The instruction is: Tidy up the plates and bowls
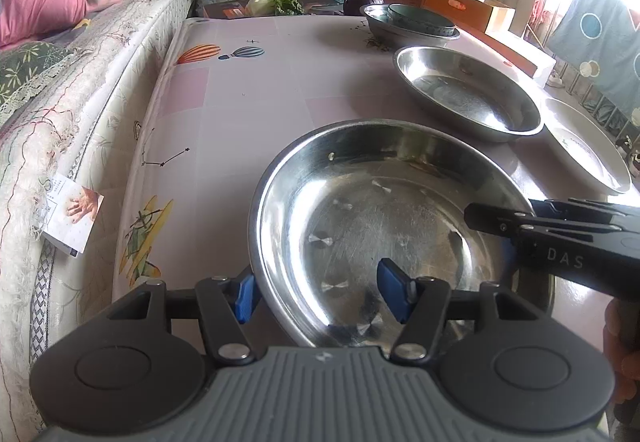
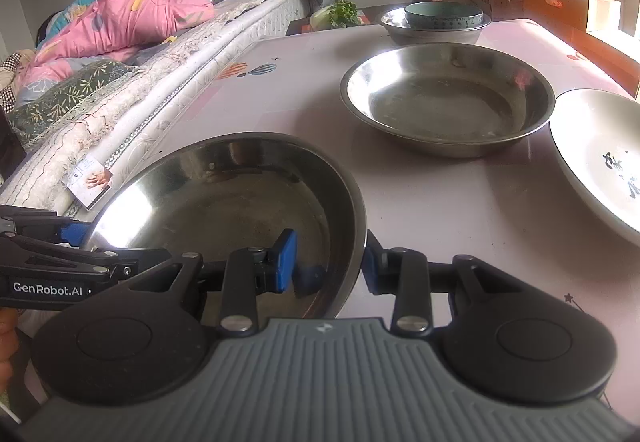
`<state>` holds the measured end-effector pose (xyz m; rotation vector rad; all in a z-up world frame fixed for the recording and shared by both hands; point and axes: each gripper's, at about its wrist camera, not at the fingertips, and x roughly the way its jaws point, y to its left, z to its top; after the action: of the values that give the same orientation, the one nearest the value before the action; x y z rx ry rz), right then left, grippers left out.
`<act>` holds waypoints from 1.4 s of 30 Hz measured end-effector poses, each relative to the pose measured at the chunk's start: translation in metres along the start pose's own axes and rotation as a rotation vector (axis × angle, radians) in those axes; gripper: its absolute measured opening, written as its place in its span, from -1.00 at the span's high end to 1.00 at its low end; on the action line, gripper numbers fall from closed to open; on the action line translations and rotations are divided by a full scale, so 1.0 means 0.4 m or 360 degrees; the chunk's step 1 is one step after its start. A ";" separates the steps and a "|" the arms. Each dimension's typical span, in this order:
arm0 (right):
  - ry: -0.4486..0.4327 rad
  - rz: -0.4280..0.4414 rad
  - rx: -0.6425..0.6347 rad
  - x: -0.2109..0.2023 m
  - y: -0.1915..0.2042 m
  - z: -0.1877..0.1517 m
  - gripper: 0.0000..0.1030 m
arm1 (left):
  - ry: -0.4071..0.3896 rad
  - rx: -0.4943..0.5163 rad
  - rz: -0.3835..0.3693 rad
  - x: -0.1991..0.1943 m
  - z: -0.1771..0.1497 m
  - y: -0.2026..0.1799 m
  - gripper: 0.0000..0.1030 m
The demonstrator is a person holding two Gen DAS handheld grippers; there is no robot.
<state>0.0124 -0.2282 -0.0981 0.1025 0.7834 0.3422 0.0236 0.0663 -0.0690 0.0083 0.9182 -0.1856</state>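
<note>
Three steel basins are counted on the pink patterned surface [image 1: 240, 89]. The nearest steel basin [image 1: 360, 209] is straddled at its rim by both claws. The left claw [image 1: 320, 296] is set apart, one pad outside and one inside the rim; whether the pads press cannot be told. The right claw [image 2: 330, 262] is clamped on the rim at the basin's right edge. A second steel basin [image 2: 448, 97] lies farther right, a third [image 2: 400, 27] at the far end holds one teal bowl [image 2: 444, 15]. One white plate [image 2: 600, 157] lies at the right edge.
</note>
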 end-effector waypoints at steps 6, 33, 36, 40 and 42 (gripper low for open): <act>-0.0021 0.0011 0.0014 -0.005 -0.010 0.002 0.35 | -0.0008 -0.0009 -0.0019 0.003 0.006 0.010 -0.18; -0.0051 0.0014 0.0026 0.008 -0.012 0.008 0.35 | -0.0001 0.0028 0.0058 0.016 0.030 -0.013 -0.18; -0.0060 0.0019 0.0033 0.004 -0.015 0.009 0.35 | -0.0015 0.0033 0.0065 0.007 0.034 -0.018 -0.18; -0.0082 0.0020 0.0045 -0.008 -0.019 0.013 0.35 | -0.0043 0.0052 0.0074 -0.009 0.041 -0.030 -0.18; -0.0092 0.0017 0.0055 -0.016 -0.023 0.016 0.35 | -0.0059 0.0065 0.0076 -0.016 0.048 -0.039 -0.18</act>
<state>0.0152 -0.2390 -0.0913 0.1485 0.7317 0.3342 0.0324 0.0503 -0.0510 0.0644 0.8766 -0.1598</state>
